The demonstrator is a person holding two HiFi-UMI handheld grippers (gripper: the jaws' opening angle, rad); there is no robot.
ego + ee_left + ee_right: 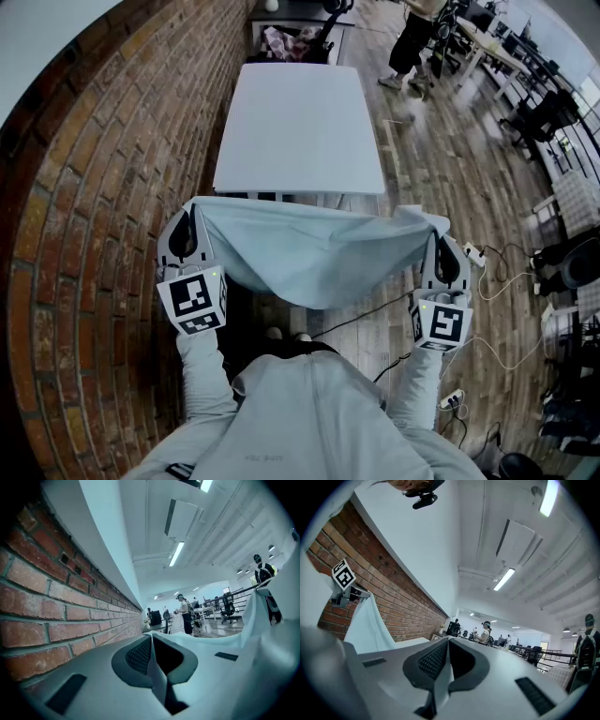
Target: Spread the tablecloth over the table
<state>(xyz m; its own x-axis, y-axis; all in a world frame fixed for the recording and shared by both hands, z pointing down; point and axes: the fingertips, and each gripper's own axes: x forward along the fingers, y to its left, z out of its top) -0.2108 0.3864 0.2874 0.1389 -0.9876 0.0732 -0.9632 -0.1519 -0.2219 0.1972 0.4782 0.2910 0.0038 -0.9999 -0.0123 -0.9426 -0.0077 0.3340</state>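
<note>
A pale blue tablecloth (309, 248) hangs stretched between my two grippers, sagging in the middle, just short of the near edge of the white table (300, 122). My left gripper (190, 223) is shut on the cloth's left corner, and a fold of cloth (157, 670) shows pinched between its jaws. My right gripper (444, 246) is shut on the right corner, with cloth (440, 679) between its jaws. In the right gripper view the left gripper (349, 592) shows at the far left with cloth (368, 625) draped below it. Both grippers point level toward the table.
A brick wall (112, 187) runs along the left of the table. Cables and a power strip (473, 253) lie on the wood floor at the right. A person (412, 42) stands beyond the table near desks and chairs (539, 112). A dark cabinet (291, 33) sits behind the table.
</note>
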